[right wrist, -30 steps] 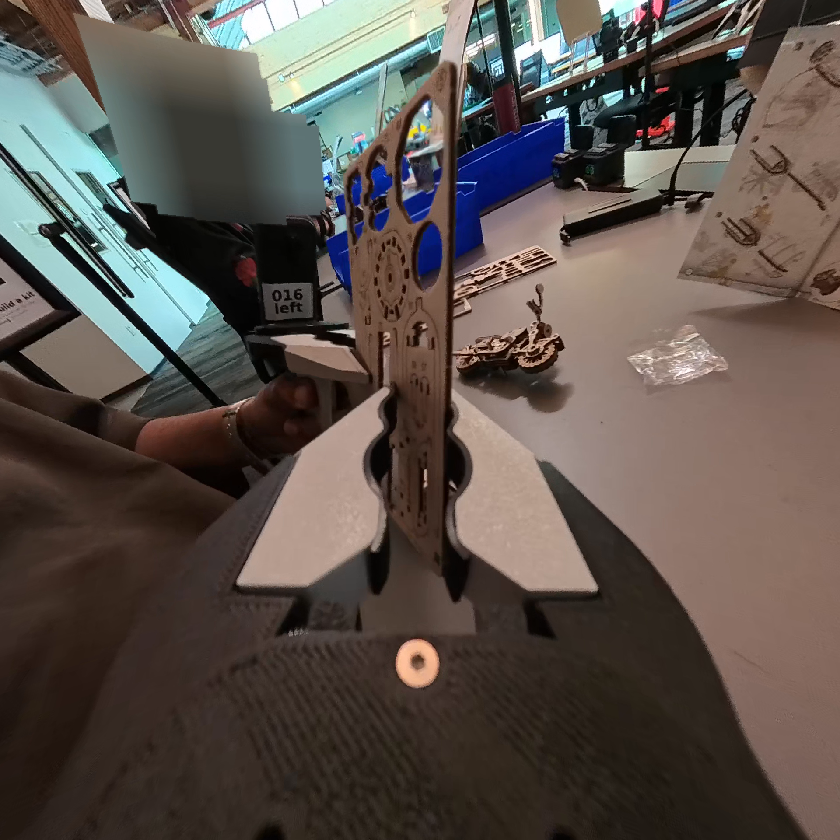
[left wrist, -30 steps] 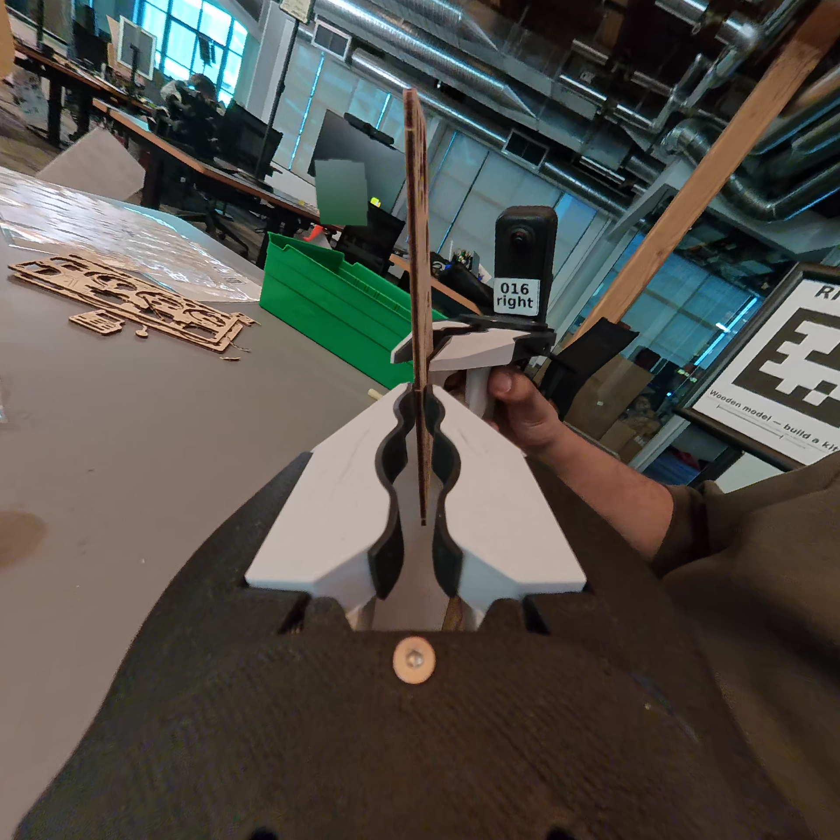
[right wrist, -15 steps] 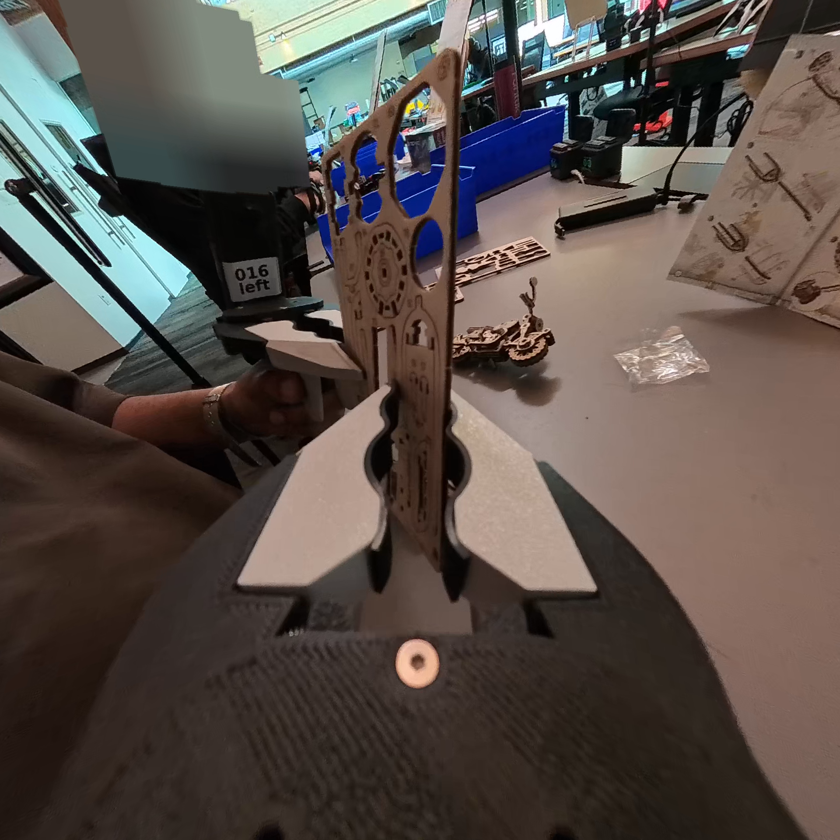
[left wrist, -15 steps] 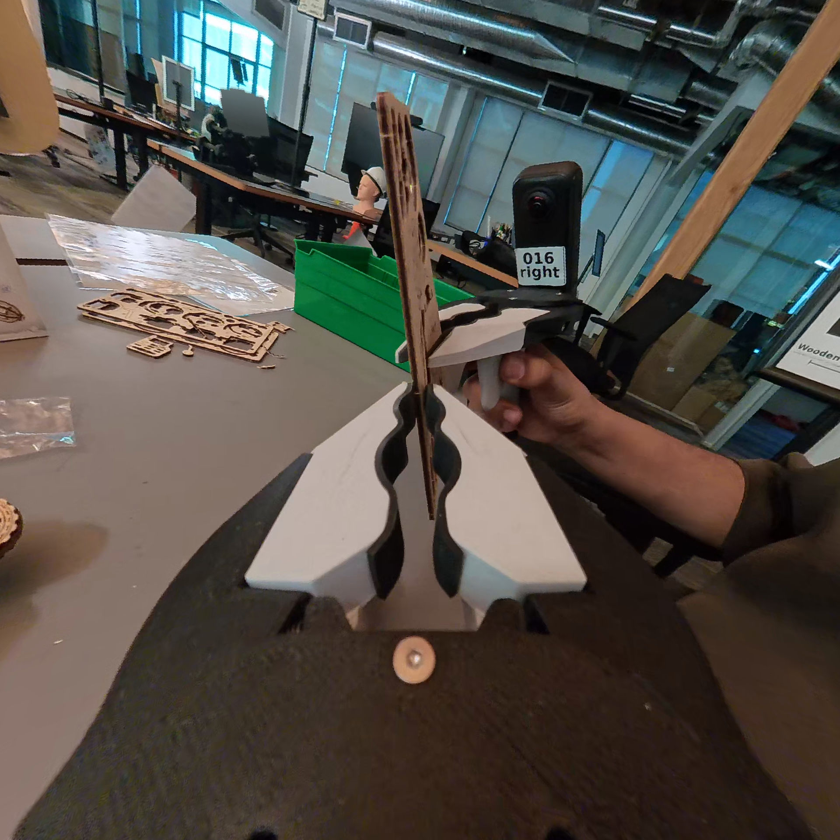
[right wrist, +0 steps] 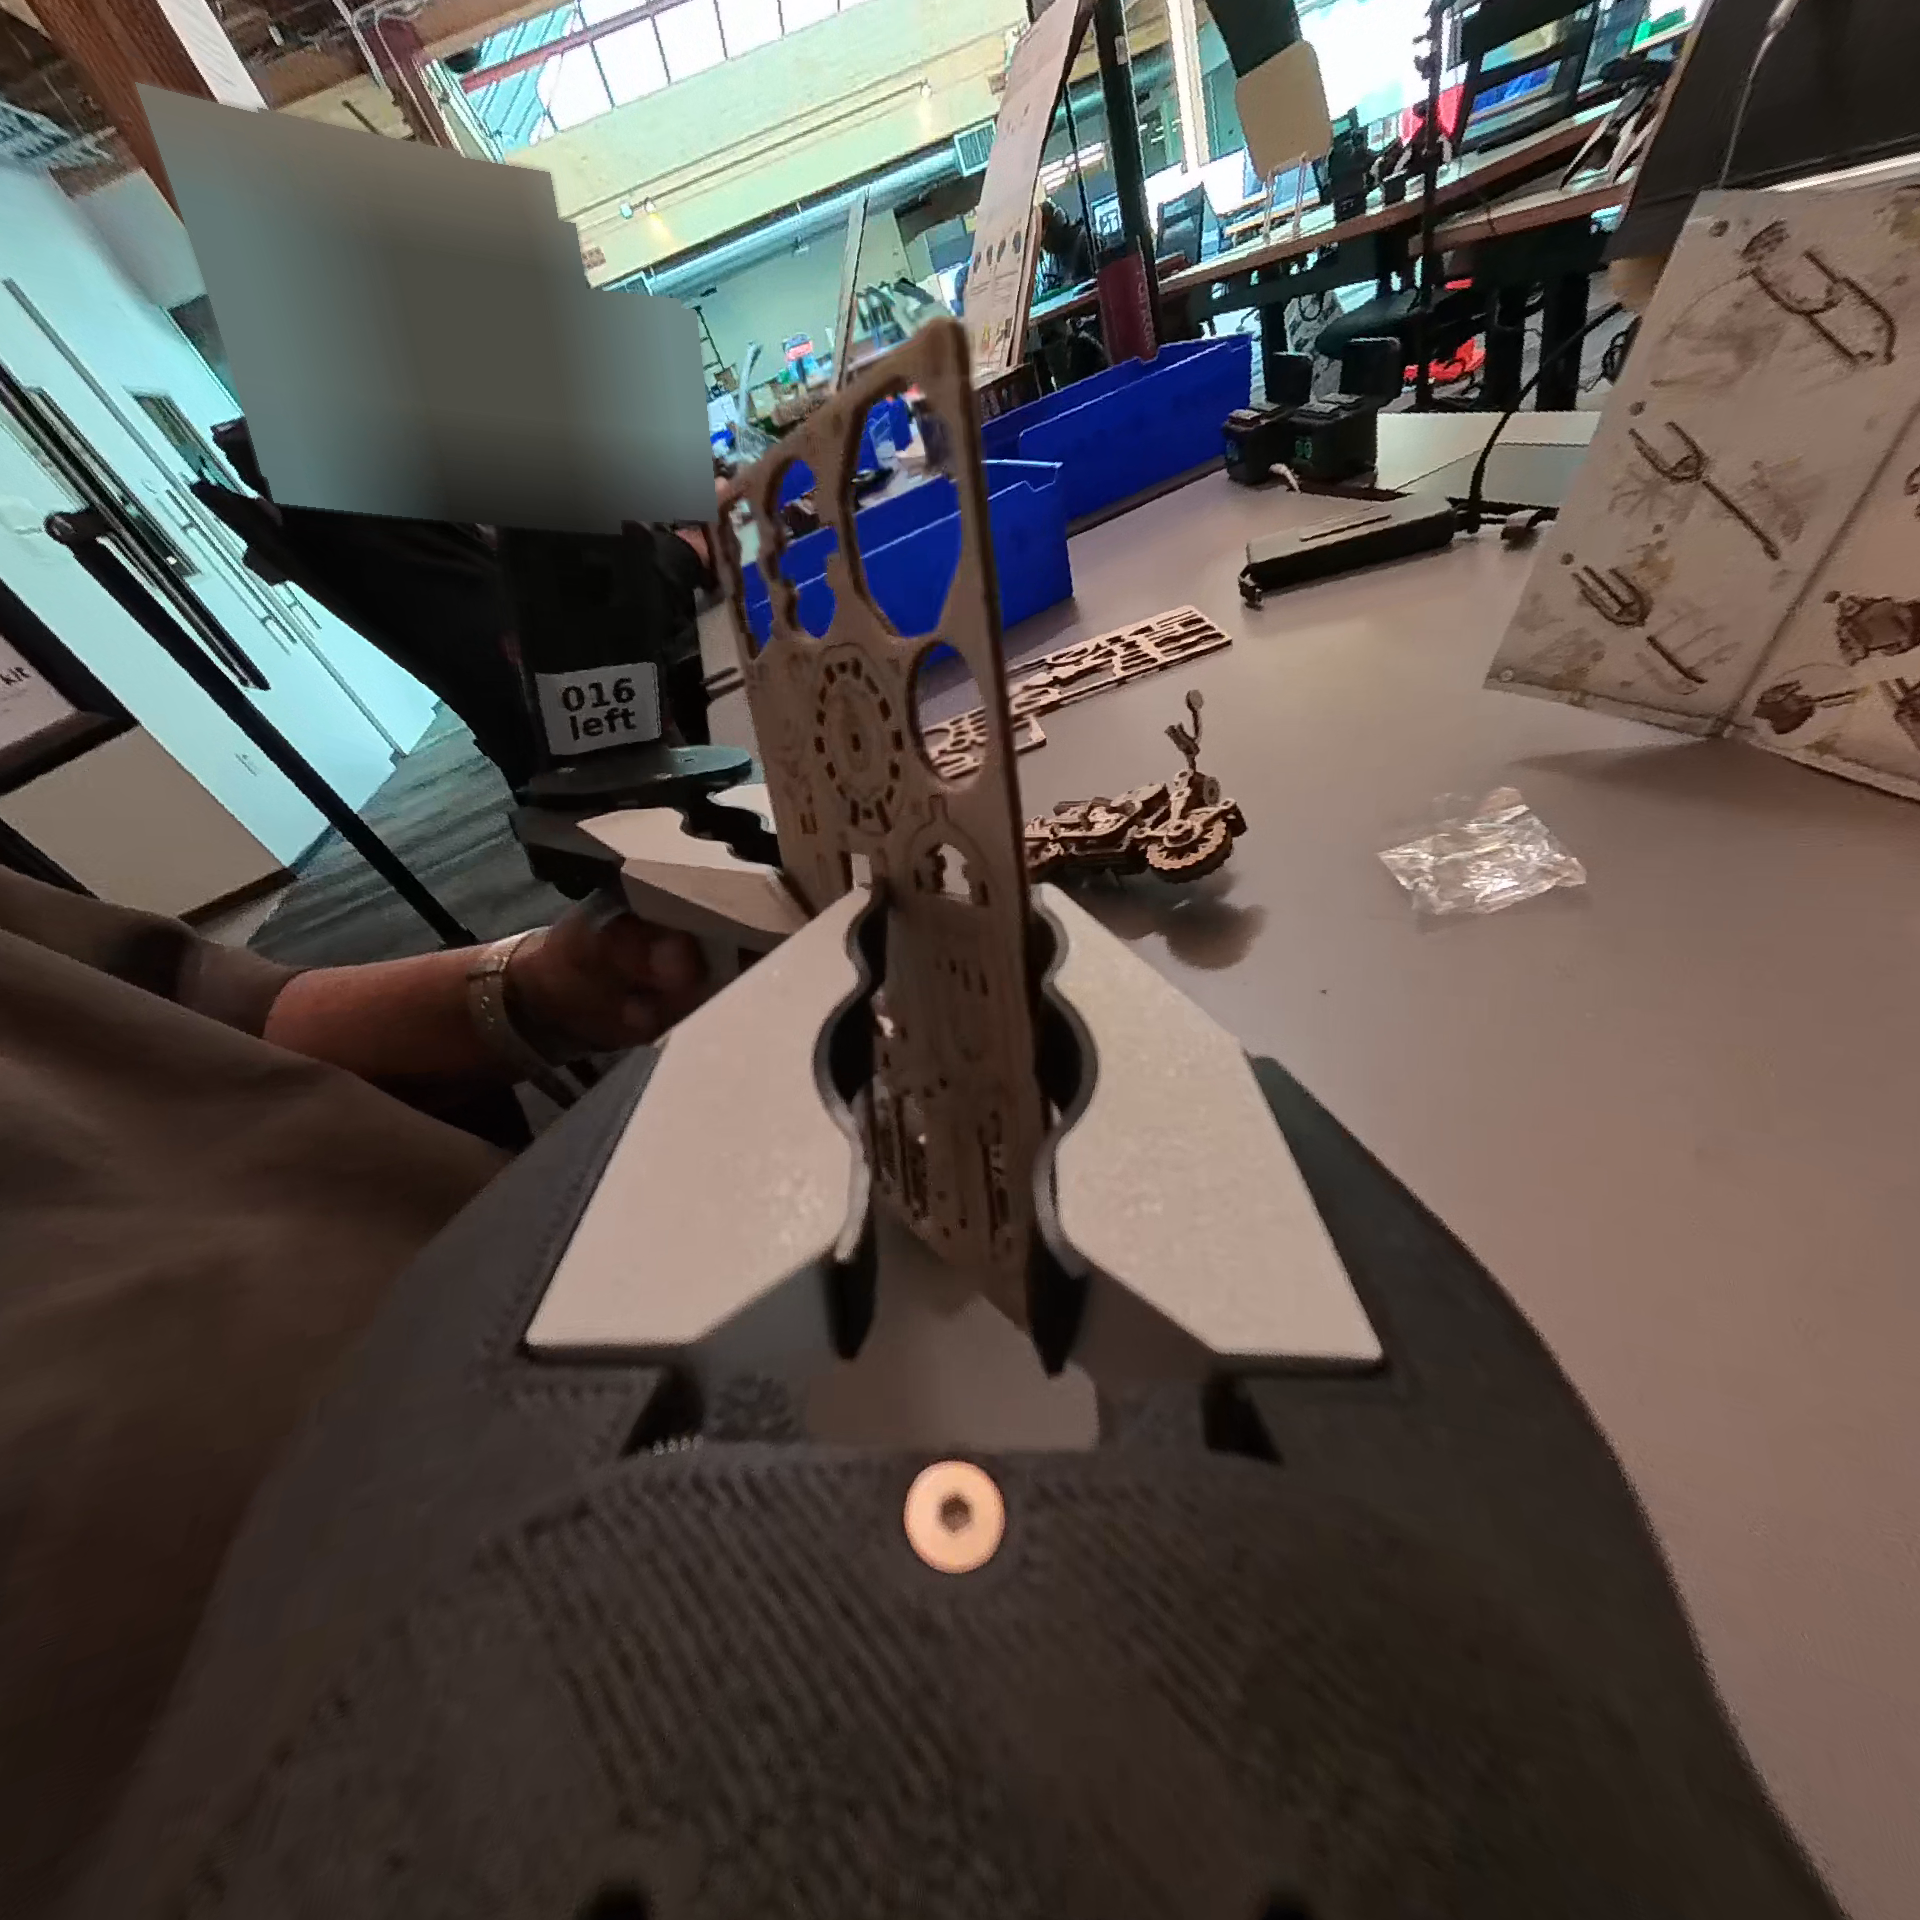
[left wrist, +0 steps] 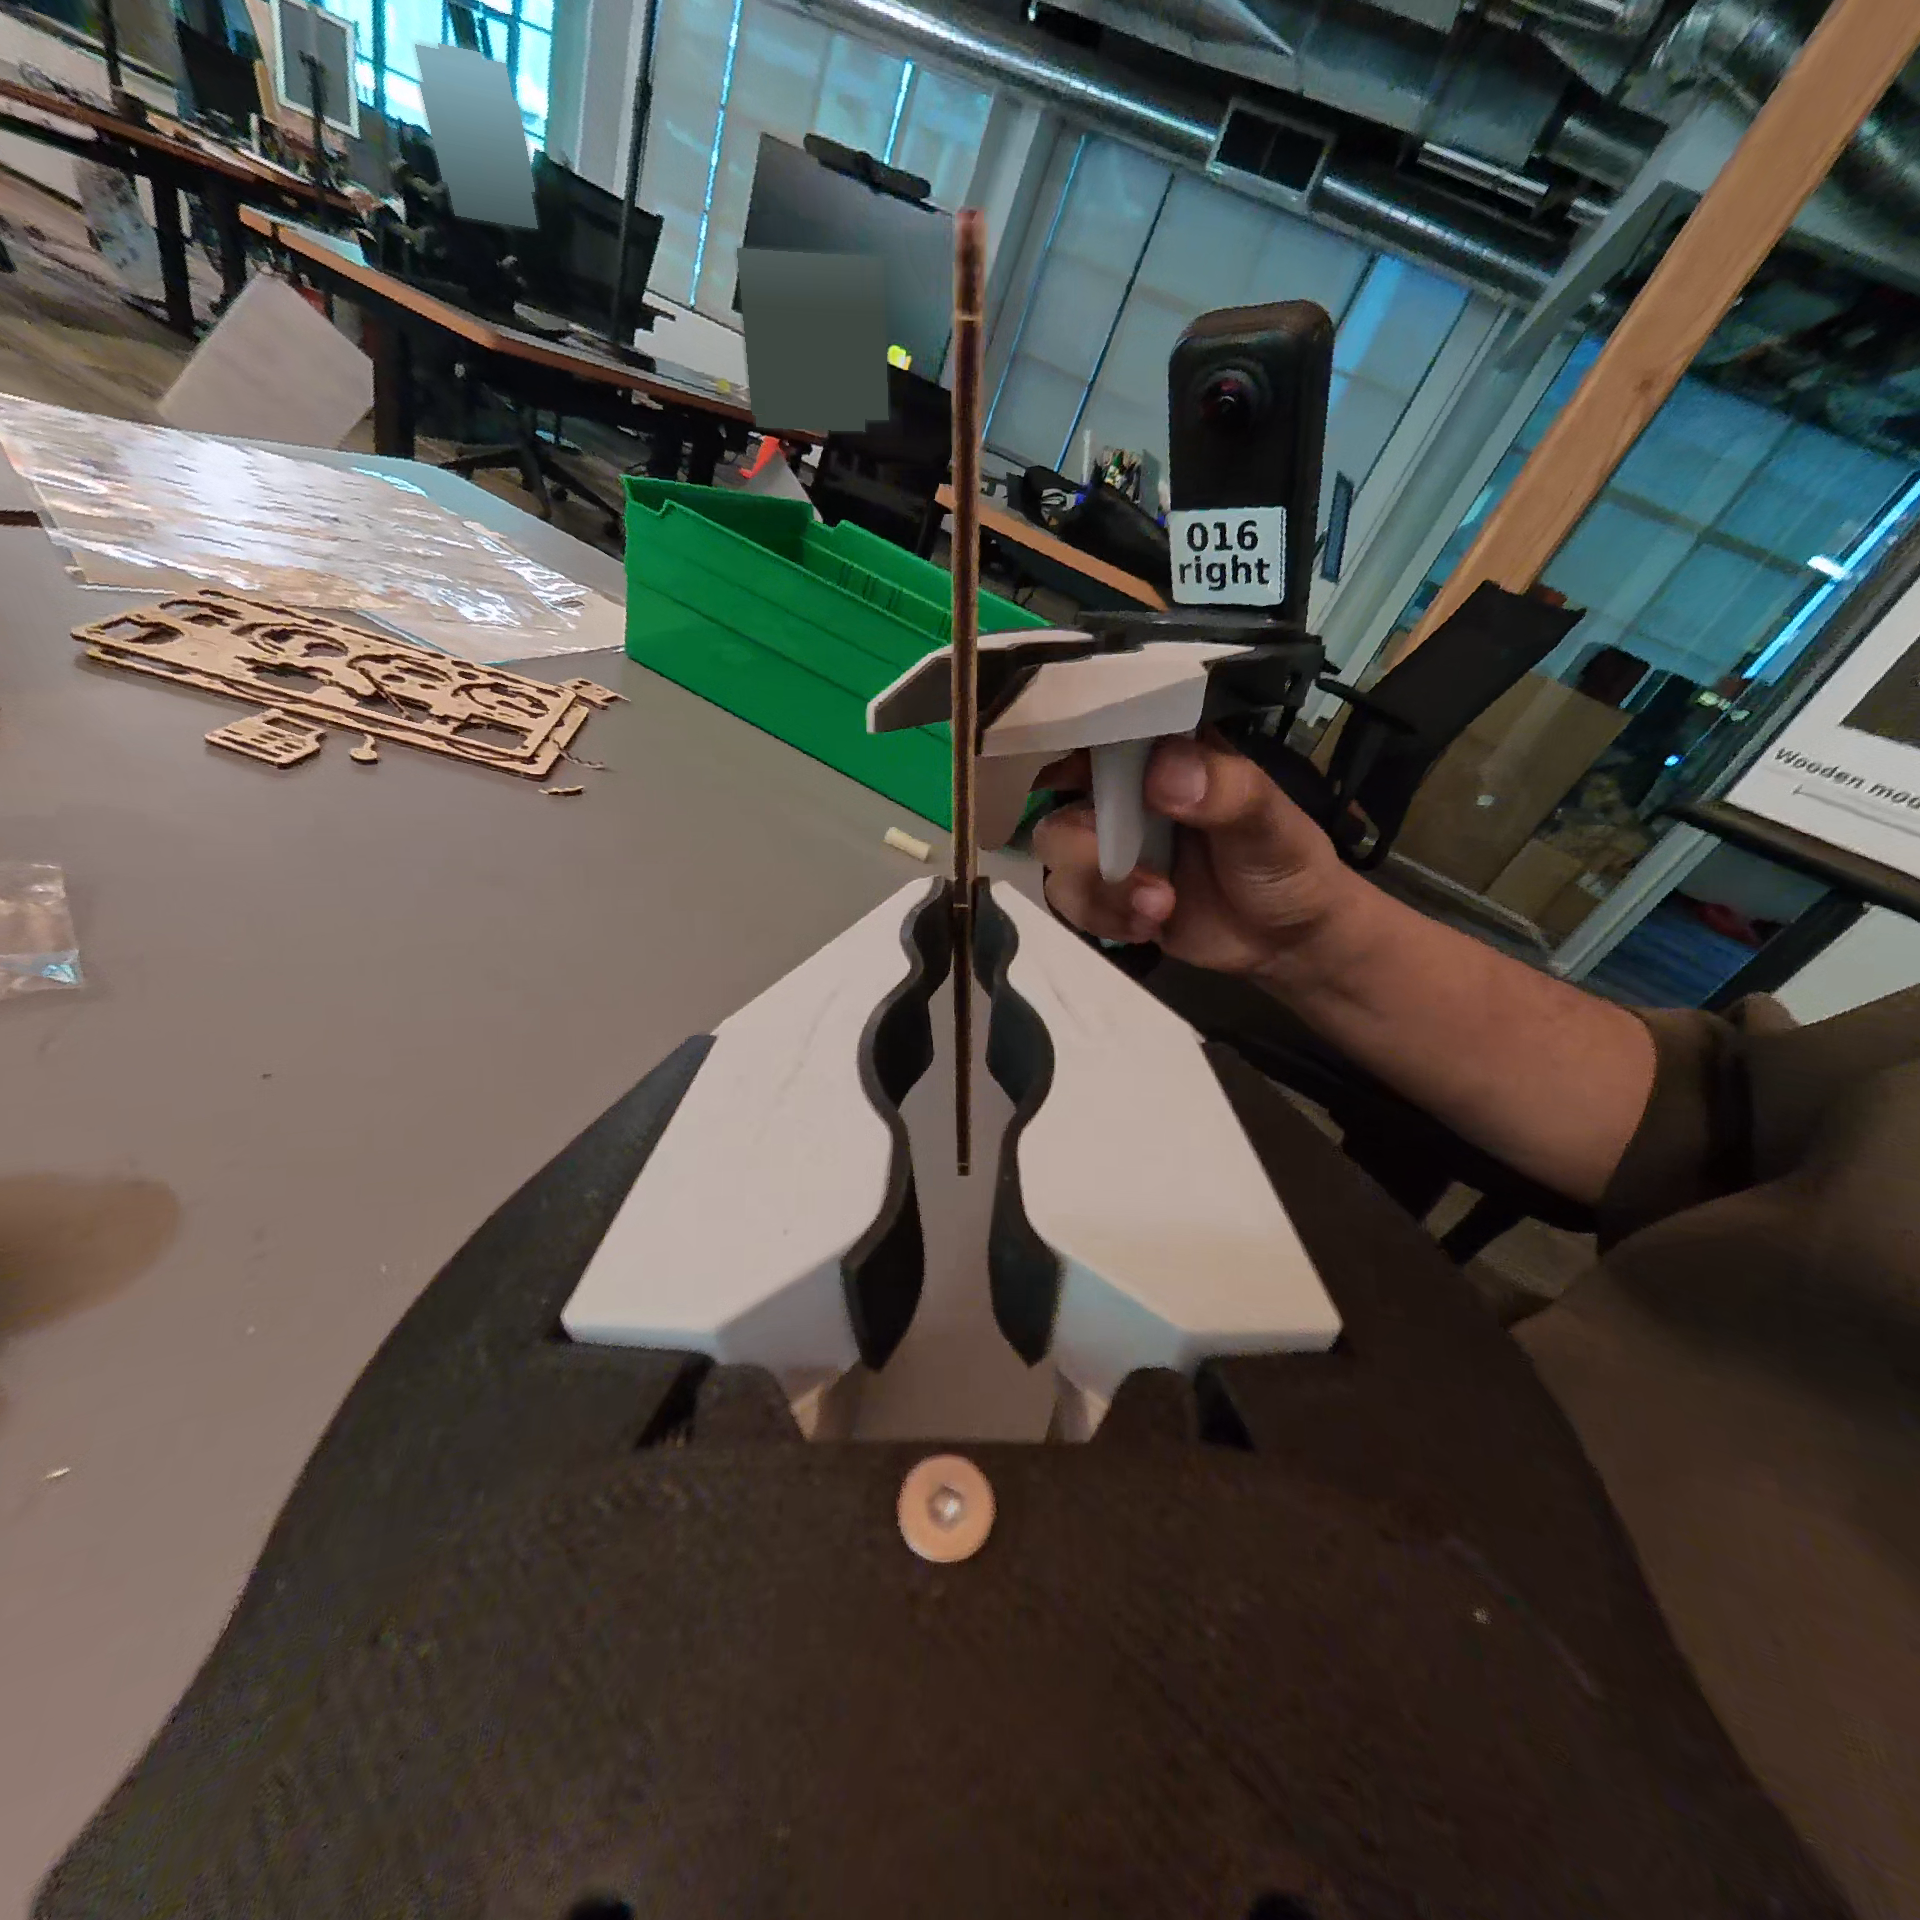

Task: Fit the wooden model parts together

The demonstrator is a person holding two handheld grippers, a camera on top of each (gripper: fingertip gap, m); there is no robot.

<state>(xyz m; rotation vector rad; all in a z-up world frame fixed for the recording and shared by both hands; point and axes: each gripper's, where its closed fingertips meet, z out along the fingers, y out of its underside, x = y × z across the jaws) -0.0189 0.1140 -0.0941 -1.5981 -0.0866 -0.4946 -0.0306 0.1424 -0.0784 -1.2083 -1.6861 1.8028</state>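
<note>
A thin laser-cut wooden sheet (left wrist: pixel 966 468) stands upright and shows edge-on in the left wrist view. My left gripper (left wrist: pixel 964 894) is shut on its lower part. In the right wrist view the sheet (right wrist: pixel 862 748) shows its face, with cut-out holes and engraved parts. My right gripper (right wrist: pixel 951 904) is shut on it across its width. The right gripper (left wrist: pixel 935 717) also shows in the left wrist view, holding the sheet higher up. The left gripper (right wrist: pixel 758 862) shows in the right wrist view at the sheet's left edge. Both grippers are above the grey table (left wrist: pixel 416 987).
An assembled wooden motorcycle (right wrist: pixel 1143 831) and a clear plastic bag (right wrist: pixel 1481 847) lie on the table. Flat wooden part sheets (left wrist: pixel 332 675) lie at the left, by a green bin (left wrist: pixel 790 634). Blue bins (right wrist: pixel 935 551) and a folded instruction sheet (right wrist: pixel 1745 468) stand farther off. My hands' fingertips stand some 4 centimeters from each other. The assembled wooden motorcycle (right wrist: pixel 1143 831) is about 20 centimeters from both grippers' fingertips.
The sheet has turned from leaning left to straight upright in the left wrist view, and leans a little more left in the right wrist view. Both grippers have kept hold of it.
</note>
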